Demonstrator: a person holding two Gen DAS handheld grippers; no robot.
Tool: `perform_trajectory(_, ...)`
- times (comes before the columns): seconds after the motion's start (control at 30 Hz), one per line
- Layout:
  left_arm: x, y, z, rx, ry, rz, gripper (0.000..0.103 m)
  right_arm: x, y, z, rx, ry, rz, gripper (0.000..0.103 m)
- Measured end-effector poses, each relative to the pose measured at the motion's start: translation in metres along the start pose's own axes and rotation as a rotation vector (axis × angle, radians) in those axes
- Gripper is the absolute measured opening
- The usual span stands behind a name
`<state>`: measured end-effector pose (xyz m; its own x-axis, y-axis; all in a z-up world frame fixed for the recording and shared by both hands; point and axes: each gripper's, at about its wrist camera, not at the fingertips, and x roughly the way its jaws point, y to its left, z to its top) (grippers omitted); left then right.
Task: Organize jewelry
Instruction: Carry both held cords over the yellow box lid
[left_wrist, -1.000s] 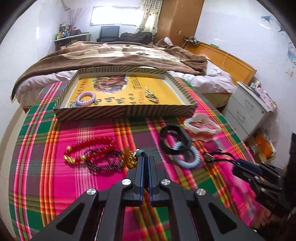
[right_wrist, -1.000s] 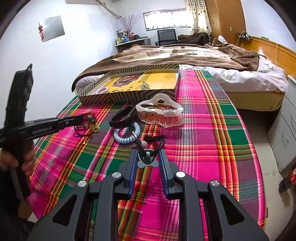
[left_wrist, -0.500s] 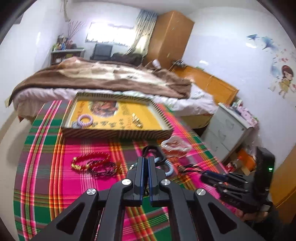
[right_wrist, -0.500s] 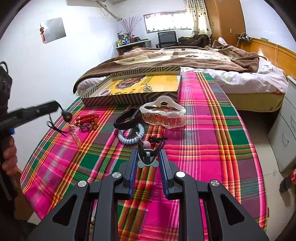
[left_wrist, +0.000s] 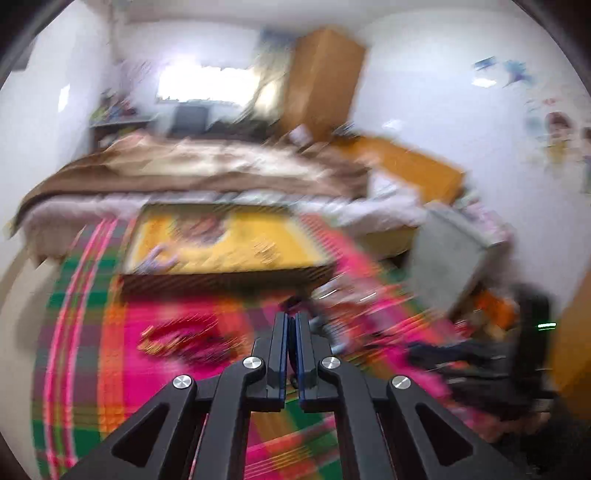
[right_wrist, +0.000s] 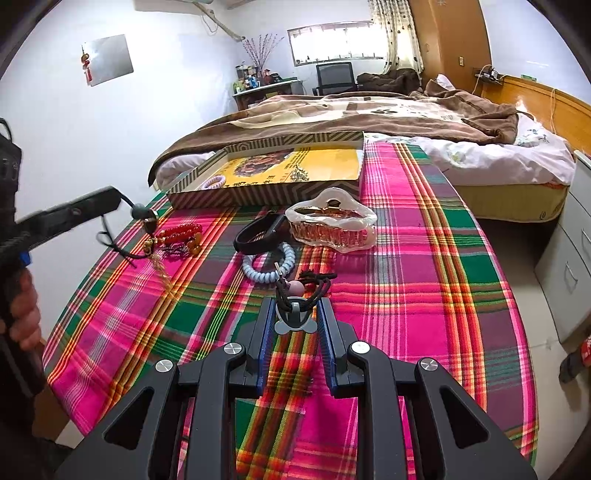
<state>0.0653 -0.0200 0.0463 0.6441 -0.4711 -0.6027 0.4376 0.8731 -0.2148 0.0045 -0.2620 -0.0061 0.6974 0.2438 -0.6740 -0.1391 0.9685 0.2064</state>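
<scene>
My left gripper (left_wrist: 291, 317) is shut; the right wrist view shows its tip (right_wrist: 110, 201) holding a black cord pendant with a gold tassel (right_wrist: 149, 240) hanging above the plaid cloth. The left wrist view is blurred. My right gripper (right_wrist: 295, 306) is closed on a black hair tie with a grey charm (right_wrist: 295, 317) and a pink bead, low over the cloth. The yellow-lined box (right_wrist: 321, 164) stands at the table's far end with a lilac bracelet (right_wrist: 215, 181) and a small ornament (right_wrist: 298, 173) inside.
On the cloth lie red and dark bead bracelets (right_wrist: 181, 234), a black band (right_wrist: 258, 232), a pale blue coil tie (right_wrist: 269, 262) and a large clear hair claw (right_wrist: 330, 225). A bed (right_wrist: 369, 114) is behind the table, drawers (right_wrist: 569, 243) to the right.
My left gripper has lifted the corded pendant off the cloth and is swinging it toward the box; its view is now motion-blurred. The right gripper has stayed put with the hair tie.
</scene>
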Motion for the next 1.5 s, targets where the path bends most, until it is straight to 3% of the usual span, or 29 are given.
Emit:
perform_trajectory(0.1, 0.019, 0.020, -0.010, -0.071, 0.110, 0.101, 0.004, 0.000, 0.002, 0.000, -0.008, 0.000, 0.002, 0.024)
perform_trajectory(0.5, -0.002, 0.026, 0.005, -0.051, 0.039, 0.087, 0.004, -0.003, 0.010, 0.021, -0.034, -0.031, 0.000, 0.024)
perform_trajectory(0.87, -0.001, 0.034, 0.064, -0.003, -0.023, 0.089, 0.004, -0.006, 0.020, 0.081, -0.069, -0.128, 0.001, 0.024)
perform_trajectory(1.2, 0.028, 0.053, 0.113, 0.015, -0.033, 0.084, 0.004, 0.024, 0.016, 0.140, -0.102, -0.149, -0.011, 0.024)
perform_trajectory(1.4, 0.060, 0.067, 0.137, 0.003, -0.019, 0.068, 0.004, 0.058, 0.001, 0.175, -0.097, -0.112, -0.032, 0.024)
perform_trajectory(1.5, 0.082, 0.074, 0.146, 0.020, -0.004, 0.111, 0.004, 0.082, -0.009, 0.192, -0.087, -0.073, -0.043, 0.024)
